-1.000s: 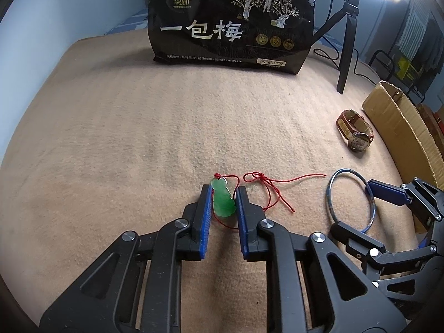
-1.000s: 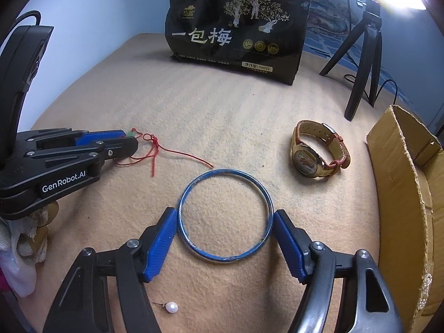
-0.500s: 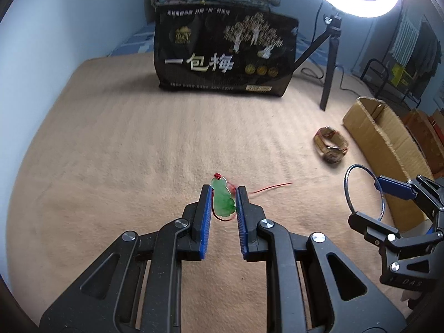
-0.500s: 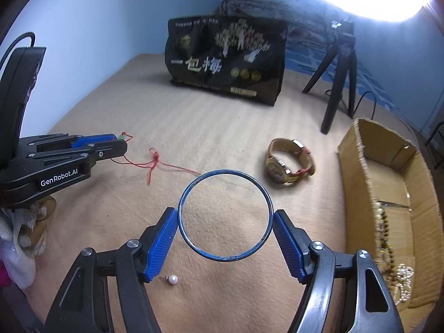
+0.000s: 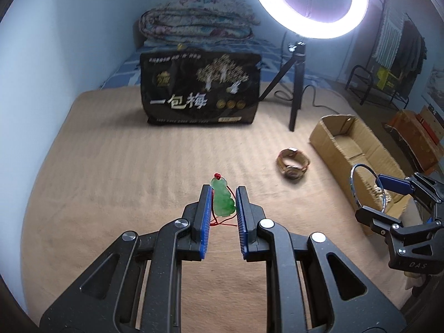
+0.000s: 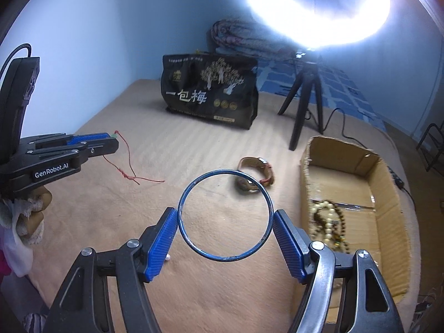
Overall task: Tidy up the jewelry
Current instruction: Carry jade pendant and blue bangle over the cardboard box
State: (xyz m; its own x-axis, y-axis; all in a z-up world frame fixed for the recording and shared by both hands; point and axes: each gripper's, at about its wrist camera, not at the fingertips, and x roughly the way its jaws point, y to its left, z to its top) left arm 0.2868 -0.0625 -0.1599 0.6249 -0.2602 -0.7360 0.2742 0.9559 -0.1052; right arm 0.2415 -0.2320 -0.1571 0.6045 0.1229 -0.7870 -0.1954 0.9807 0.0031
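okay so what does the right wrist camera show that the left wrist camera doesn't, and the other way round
Only the right wrist view shows the bead necklaces lying in the cardboard box, a small pearl on the blanket, and the red cord trailing down from the left tool.

Only the left wrist view shows the green pendant clearly, clamped in the left tool, and the clothes rack.

Both show the blue bangle held by the right tool, the watch, the black bag and the ring light.
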